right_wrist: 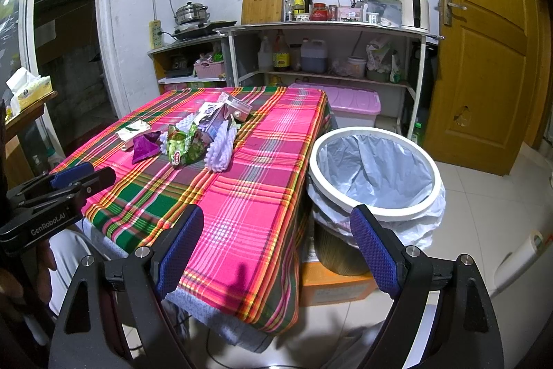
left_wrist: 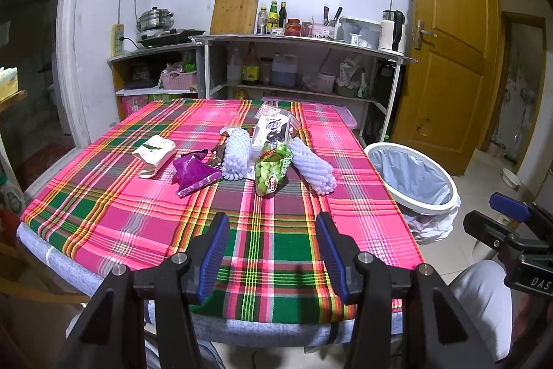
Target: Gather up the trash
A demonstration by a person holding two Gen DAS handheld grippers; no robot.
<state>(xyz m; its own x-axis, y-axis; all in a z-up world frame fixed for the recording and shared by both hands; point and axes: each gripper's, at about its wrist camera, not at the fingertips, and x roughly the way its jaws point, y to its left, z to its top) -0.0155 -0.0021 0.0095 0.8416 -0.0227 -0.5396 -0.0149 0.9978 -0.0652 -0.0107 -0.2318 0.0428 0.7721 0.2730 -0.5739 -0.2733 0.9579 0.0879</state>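
Trash lies in a cluster mid-table on the plaid cloth [left_wrist: 276, 223]: a white paper wrapper [left_wrist: 153, 154], a purple packet [left_wrist: 193, 172], two white foam nets [left_wrist: 236, 154] [left_wrist: 312, 166], a green snack bag [left_wrist: 273, 170] and a milk carton [left_wrist: 271, 130]. The same green snack bag [right_wrist: 181, 144] and a foam net [right_wrist: 221, 149] show in the right wrist view. My left gripper [left_wrist: 273, 223] hovers open over the table's near edge, well short of the trash. My right gripper [right_wrist: 276, 217] is open and empty, above the table's right edge beside the lined trash bin [right_wrist: 376, 168].
The trash bin [left_wrist: 413, 175] stands on the tile floor right of the table. A pink-lidded storage box [right_wrist: 352, 106] sits behind it. Shelves with bottles, a kettle and a stove line the back wall. A wooden door [right_wrist: 484, 40] is at right. A person's knee [left_wrist: 480, 293] shows low right.
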